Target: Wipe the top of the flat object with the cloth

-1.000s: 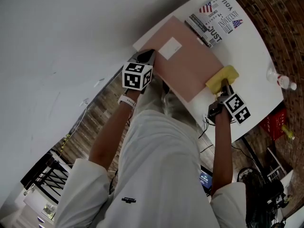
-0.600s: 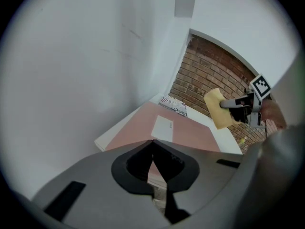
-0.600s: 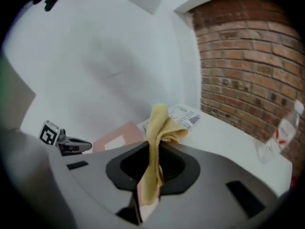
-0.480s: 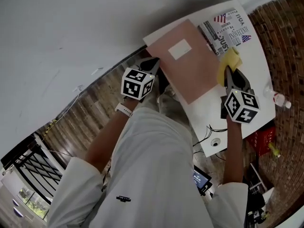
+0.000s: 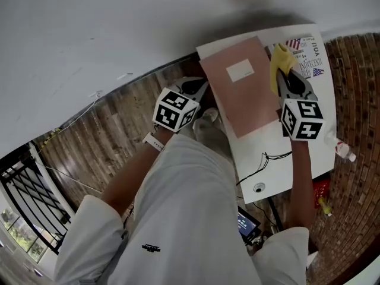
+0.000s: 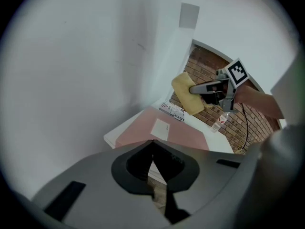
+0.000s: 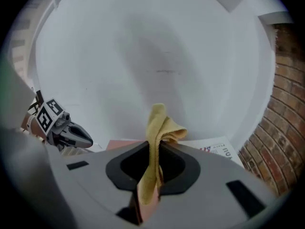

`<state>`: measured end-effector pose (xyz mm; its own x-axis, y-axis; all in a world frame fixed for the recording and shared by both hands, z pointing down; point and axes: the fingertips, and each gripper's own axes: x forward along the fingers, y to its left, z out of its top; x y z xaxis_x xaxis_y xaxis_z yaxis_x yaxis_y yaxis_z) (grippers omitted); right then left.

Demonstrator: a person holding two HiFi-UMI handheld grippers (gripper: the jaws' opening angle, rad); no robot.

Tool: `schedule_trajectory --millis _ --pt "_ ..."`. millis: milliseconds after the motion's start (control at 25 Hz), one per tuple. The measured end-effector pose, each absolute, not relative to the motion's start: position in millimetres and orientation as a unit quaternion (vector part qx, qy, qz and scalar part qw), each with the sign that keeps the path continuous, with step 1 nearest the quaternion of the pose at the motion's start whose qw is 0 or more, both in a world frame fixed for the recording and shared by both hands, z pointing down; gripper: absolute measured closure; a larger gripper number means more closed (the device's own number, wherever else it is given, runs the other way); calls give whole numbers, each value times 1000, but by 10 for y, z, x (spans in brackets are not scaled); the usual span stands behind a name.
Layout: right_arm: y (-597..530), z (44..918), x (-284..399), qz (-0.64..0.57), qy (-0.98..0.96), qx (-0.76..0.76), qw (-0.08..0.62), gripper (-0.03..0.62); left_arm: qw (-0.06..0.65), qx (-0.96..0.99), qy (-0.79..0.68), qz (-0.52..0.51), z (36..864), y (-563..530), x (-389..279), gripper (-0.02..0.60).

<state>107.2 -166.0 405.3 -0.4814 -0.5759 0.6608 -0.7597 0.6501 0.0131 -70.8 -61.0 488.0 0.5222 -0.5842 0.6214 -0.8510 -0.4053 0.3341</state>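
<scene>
the cloth [image 5: 279,61] is clenched in the right gripper [image 5: 284,81] and is held in the air at 2 o'clock of the board [image 5: 237,94], not yet on it. the left gripper [image 5: 202,86] is closed on nothing visible, at the board's 9 o'clock edge. since the board seems not pinned, it may be pushed along the table [image 5: 267,171] by the wipe, or the cloth may be dragged from the jaws.

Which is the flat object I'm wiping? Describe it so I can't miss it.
Find the white table; on its left part in the head view, beside the flag-printed sheet, lies a large pink board. It alone is plain pink with one small white label, and the cloth in the right claw hangs at its right edge.
</scene>
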Motion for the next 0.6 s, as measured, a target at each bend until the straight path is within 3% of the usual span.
schedule_trajectory --millis 360,600 --pt "-1880 4409 243 49 -881 252 397 536 339 798 -458 197 4895 -605 -884 565" --pt "-1828 4752 -236 -78 -869 136 470 537 357 789 -463 188 4986 -613 -1017 565"
